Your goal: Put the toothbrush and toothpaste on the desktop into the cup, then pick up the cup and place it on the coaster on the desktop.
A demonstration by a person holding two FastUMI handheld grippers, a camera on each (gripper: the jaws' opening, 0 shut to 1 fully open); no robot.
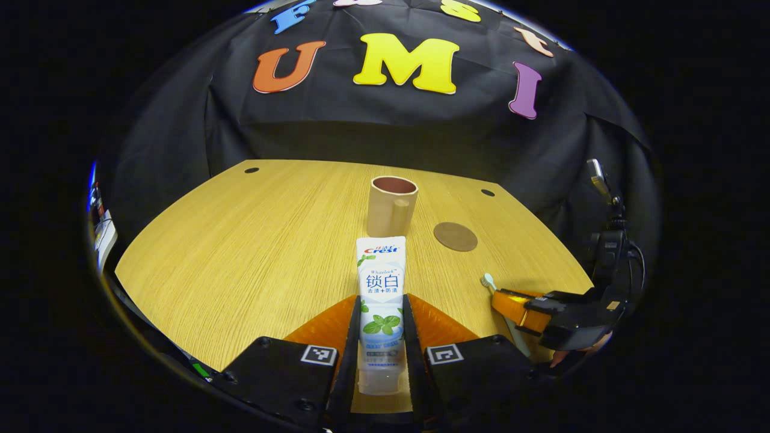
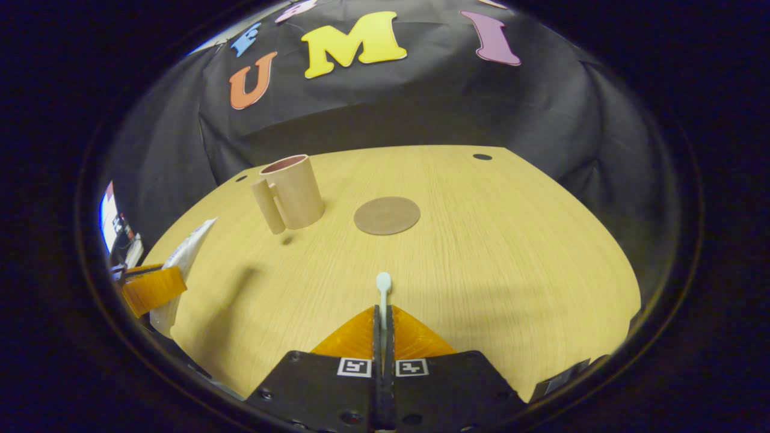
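A white toothpaste tube (image 1: 381, 288) stands between the fingers of my left gripper (image 1: 381, 328), which is shut on its lower part. Beyond it on the wooden desktop stands a beige cup (image 1: 391, 206) with its handle toward me, and a round brown coaster (image 1: 455, 236) lies to its right. In the right gripper view my right gripper (image 2: 383, 319) is shut on a pale toothbrush (image 2: 383, 287), whose head sticks out ahead. The cup (image 2: 290, 192) and coaster (image 2: 387, 215) lie farther off. The left gripper view also has the right gripper (image 1: 529, 307) and the toothbrush head (image 1: 488, 281).
The wooden desktop (image 2: 511, 240) has small dark holes (image 2: 482, 157) near its far corners. Black cloth walls close in behind it. At the left edge of the right gripper view, the left gripper (image 2: 150, 288) holds the toothpaste tube (image 2: 186, 252).
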